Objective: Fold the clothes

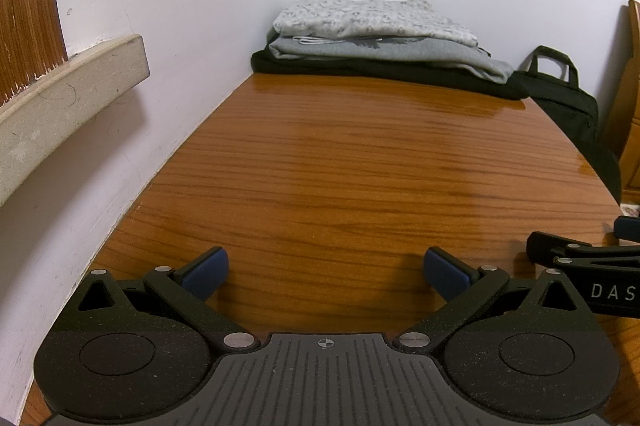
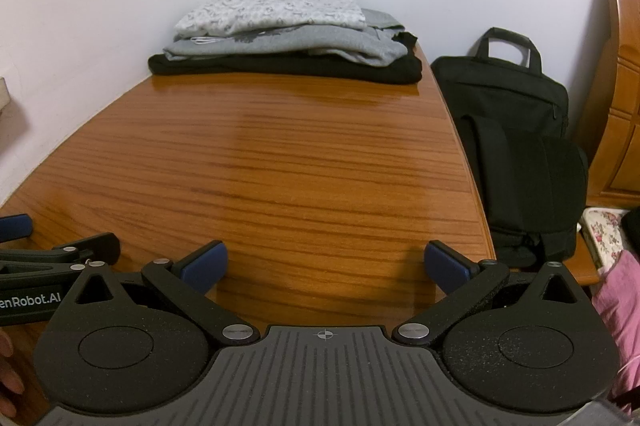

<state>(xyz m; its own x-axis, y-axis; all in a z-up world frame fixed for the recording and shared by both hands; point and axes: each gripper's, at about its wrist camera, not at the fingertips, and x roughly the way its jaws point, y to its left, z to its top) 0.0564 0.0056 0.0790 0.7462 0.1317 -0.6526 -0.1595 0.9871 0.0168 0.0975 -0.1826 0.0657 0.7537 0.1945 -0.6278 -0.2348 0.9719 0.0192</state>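
Two claws spread: left claw [image 1: 326, 274] | right claw [image 2: 326, 268] | table [image 2: 320, 153] bare to clothes stack [image 2: 280, 33]

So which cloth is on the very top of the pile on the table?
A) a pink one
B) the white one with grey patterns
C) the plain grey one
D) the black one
B: the white patterned cloth lies on top, with the grey one under it and the black one at the bottom, on the table.
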